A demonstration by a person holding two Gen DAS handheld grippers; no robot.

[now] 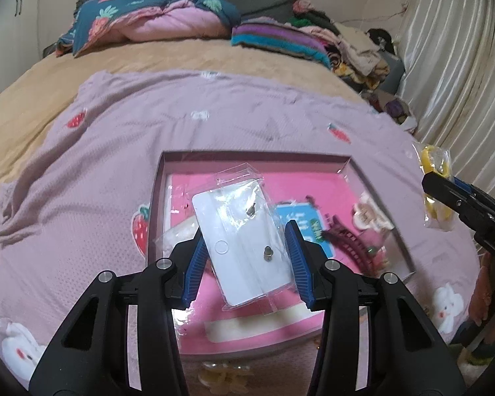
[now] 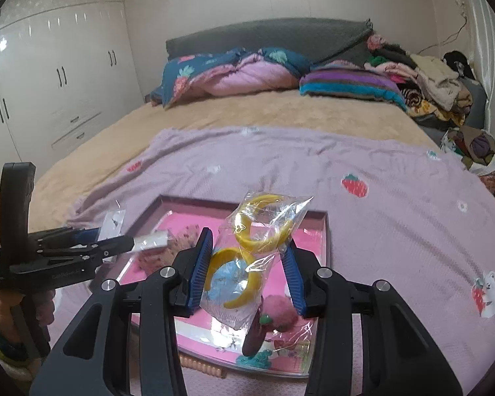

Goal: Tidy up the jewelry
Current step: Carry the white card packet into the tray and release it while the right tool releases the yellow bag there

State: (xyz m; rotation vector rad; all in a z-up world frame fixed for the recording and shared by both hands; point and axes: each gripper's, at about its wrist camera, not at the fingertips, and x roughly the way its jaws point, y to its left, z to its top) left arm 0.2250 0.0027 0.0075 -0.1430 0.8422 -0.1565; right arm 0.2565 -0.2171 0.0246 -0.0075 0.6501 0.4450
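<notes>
My left gripper (image 1: 246,231) is shut on a clear bag with a white card and small metal earrings (image 1: 244,241), held above the pink-lined tray (image 1: 257,161). My right gripper (image 2: 249,247) is shut on a clear bag of yellow bangles (image 2: 257,231), held over the same tray (image 2: 214,205). In the tray lie a dark red hair comb (image 1: 346,237), a blue card (image 1: 300,221) and a beige claw clip (image 1: 369,214). The left gripper with its card bag (image 2: 115,244) shows at the left of the right wrist view; the right gripper with its bangle bag (image 1: 435,178) shows at the right of the left wrist view.
The tray sits on a lilac strawberry-print blanket (image 1: 99,171) over a tan bed. Folded quilts (image 2: 234,72) and a clothes pile (image 2: 429,82) lie at the headboard. White wardrobes (image 2: 49,82) stand left. A beige beaded piece (image 2: 201,368) lies by the tray's near edge.
</notes>
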